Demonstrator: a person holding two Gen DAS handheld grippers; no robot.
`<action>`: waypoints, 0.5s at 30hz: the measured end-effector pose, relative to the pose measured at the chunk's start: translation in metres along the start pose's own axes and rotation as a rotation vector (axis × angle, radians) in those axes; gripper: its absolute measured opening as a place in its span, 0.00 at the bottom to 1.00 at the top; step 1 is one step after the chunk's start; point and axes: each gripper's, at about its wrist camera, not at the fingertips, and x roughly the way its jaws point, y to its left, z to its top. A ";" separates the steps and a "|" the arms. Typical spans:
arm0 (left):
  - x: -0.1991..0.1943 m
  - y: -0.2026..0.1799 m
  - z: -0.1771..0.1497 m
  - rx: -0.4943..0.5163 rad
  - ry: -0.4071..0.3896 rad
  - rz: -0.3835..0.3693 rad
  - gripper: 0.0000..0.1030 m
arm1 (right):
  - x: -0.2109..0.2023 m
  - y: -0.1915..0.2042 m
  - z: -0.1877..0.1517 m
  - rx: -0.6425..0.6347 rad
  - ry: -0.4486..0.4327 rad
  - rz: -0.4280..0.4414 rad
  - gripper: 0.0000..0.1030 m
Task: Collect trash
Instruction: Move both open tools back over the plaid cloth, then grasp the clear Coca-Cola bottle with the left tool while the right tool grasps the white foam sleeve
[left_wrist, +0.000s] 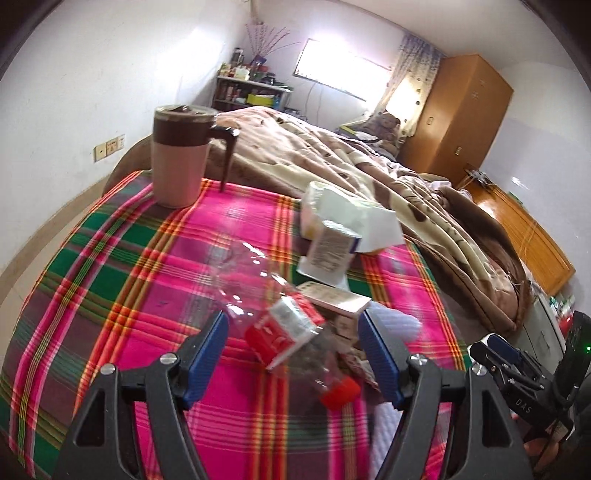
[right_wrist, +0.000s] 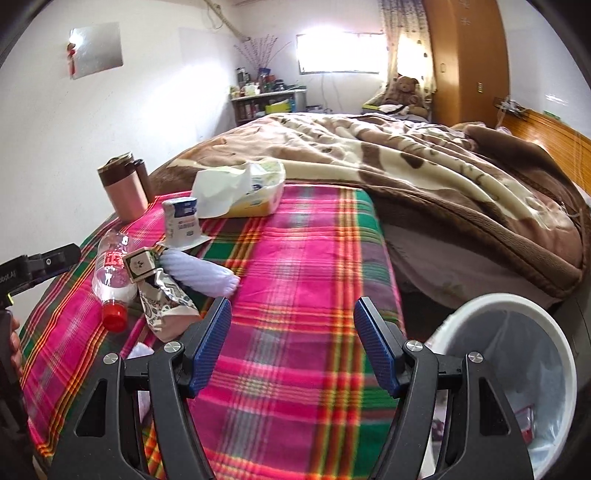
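Bedsheet (right_wrist: 303, 295) pink-green-red plaid; bottle (right_wrist: 110, 280) clear, red cap and label; mug (left_wrist: 177, 158) pink with brown band; bin (right_wrist: 517, 369) white (liner whitish); blanket (right_wrist: 424, 166) brown-cream.

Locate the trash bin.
In the right wrist view the white trash bin stands at lower right, beside the bed's plaid blanket and the right hand-held gripper.

A home bedroom: a bed (right_wrist: 406, 177) with rumpled blanket, a wooden wardrobe (left_wrist: 461, 110), a teddy bear (right_wrist: 406, 90).
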 end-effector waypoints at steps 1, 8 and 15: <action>0.004 0.005 0.002 -0.009 0.009 0.006 0.72 | 0.004 0.003 0.002 -0.006 0.007 0.009 0.68; 0.027 0.020 0.011 -0.047 0.046 -0.006 0.72 | 0.039 0.025 0.017 -0.076 0.052 0.052 0.68; 0.053 0.023 0.018 -0.075 0.096 -0.015 0.72 | 0.067 0.040 0.029 -0.126 0.098 0.133 0.68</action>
